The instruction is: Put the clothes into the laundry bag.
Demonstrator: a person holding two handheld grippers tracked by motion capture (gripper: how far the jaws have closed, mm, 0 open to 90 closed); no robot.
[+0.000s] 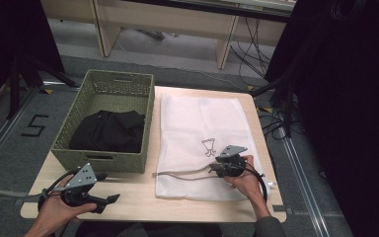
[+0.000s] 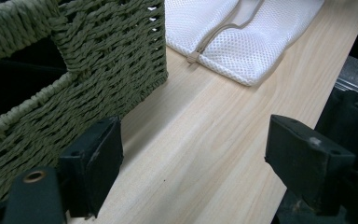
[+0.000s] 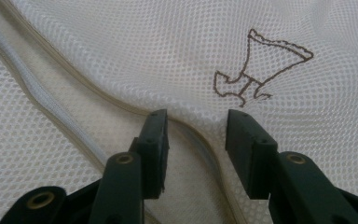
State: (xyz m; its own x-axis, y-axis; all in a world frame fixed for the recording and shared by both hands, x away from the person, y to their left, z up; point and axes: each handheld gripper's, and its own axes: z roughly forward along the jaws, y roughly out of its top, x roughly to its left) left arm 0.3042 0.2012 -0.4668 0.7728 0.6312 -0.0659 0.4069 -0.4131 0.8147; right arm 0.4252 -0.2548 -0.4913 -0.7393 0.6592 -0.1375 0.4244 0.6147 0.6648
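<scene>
The white mesh bag (image 3: 121, 51) lies flat on the counter (image 1: 138, 195), directly under my right fingers (image 3: 193, 140). Its beige zipper (image 3: 65, 112) runs in from the left of those fingers and passes between them, lifted into a small ridge there. A brown stitched emblem (image 3: 256, 70) sits on the mesh just beyond my right fingertips, a little to their right.

Right fingers: half apart, one on each side of the zipper ridge. I cannot tell whether the pads press on the fabric. From the high view, my right gripper (image 1: 216, 165) rests on the near part of the bag, my right hand (image 1: 246, 180) behind it, with the zipper stretching away to its left.

Left fingers (image 2: 191, 163): spread wide, nothing between them but bare wood. They sit low over the counter, well apart from the bag, whose near corner lies ahead of them. My left gripper (image 1: 109, 198) is at the near edge of the counter.

The green woven basket (image 2: 98, 56) stands just beside my left fingers, its wall close to the left one. Black clothing (image 1: 108, 131) lies inside it.
</scene>
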